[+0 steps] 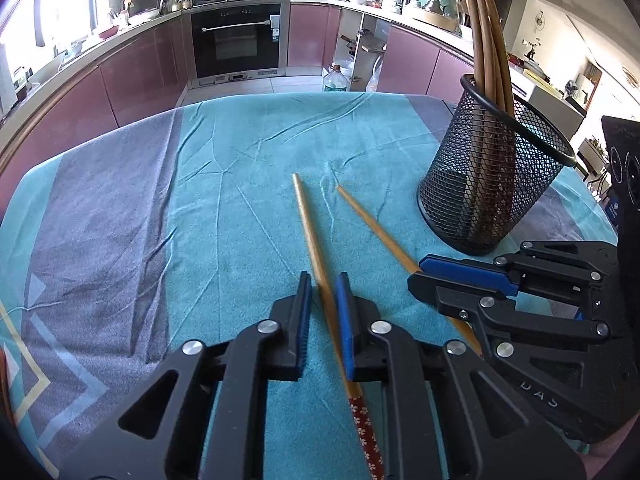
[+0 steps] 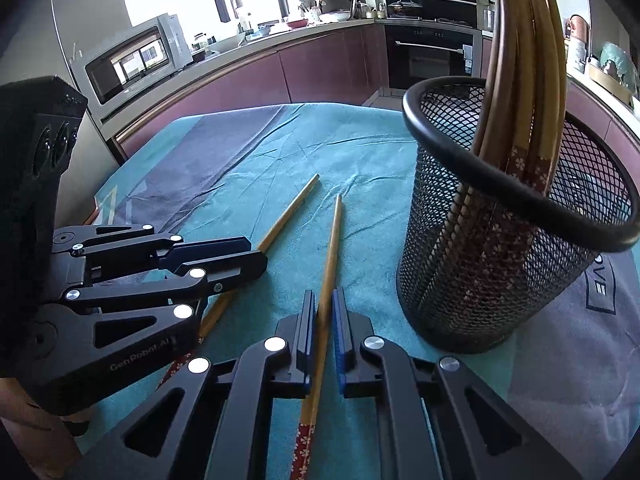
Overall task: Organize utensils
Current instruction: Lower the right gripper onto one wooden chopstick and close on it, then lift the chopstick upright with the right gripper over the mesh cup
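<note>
Here, each tool is clamped on one chopstick lying on the teal-clothed table.

In the left wrist view the left tool at lower centre pinches the left chopstick, its tip pointing up-frame; the right tool at lower right grips the right chopstick. In the right wrist view the right tool at lower centre holds its chopstick, and the left tool enters from the left. The mesh cup at right stands upright on the table, near both tools, holding more chopsticks.
</note>
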Demonstrator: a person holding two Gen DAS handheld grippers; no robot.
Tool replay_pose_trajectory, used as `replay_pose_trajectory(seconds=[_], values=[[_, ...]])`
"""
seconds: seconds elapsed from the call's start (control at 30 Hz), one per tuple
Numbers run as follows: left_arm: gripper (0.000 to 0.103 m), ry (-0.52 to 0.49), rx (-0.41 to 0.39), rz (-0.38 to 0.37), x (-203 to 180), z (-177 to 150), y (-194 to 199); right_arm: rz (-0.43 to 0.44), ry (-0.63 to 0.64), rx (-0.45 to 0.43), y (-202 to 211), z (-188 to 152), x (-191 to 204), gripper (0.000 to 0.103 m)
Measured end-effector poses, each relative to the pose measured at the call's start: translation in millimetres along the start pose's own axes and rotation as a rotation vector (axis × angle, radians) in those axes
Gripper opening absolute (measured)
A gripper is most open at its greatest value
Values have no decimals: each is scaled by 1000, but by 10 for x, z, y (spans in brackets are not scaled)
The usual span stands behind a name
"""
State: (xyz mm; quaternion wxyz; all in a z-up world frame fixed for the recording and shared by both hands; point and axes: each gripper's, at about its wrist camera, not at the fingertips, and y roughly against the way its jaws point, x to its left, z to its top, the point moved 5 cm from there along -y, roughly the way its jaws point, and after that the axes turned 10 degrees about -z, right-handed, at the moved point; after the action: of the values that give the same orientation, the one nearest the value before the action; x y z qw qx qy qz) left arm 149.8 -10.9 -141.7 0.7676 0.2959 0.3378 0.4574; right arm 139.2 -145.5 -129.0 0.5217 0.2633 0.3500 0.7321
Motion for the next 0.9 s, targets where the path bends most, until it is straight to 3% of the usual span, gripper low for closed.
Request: replay_pose_trajectory(seconds=[0.4, 0.9], values=[[8, 30, -15, -35, -58, -72, 68, 79, -53, -36, 196, -20, -88, 6], [8, 23, -91, -77, -155, -52, 501, 161, -89, -128, 606, 7, -76, 6]])
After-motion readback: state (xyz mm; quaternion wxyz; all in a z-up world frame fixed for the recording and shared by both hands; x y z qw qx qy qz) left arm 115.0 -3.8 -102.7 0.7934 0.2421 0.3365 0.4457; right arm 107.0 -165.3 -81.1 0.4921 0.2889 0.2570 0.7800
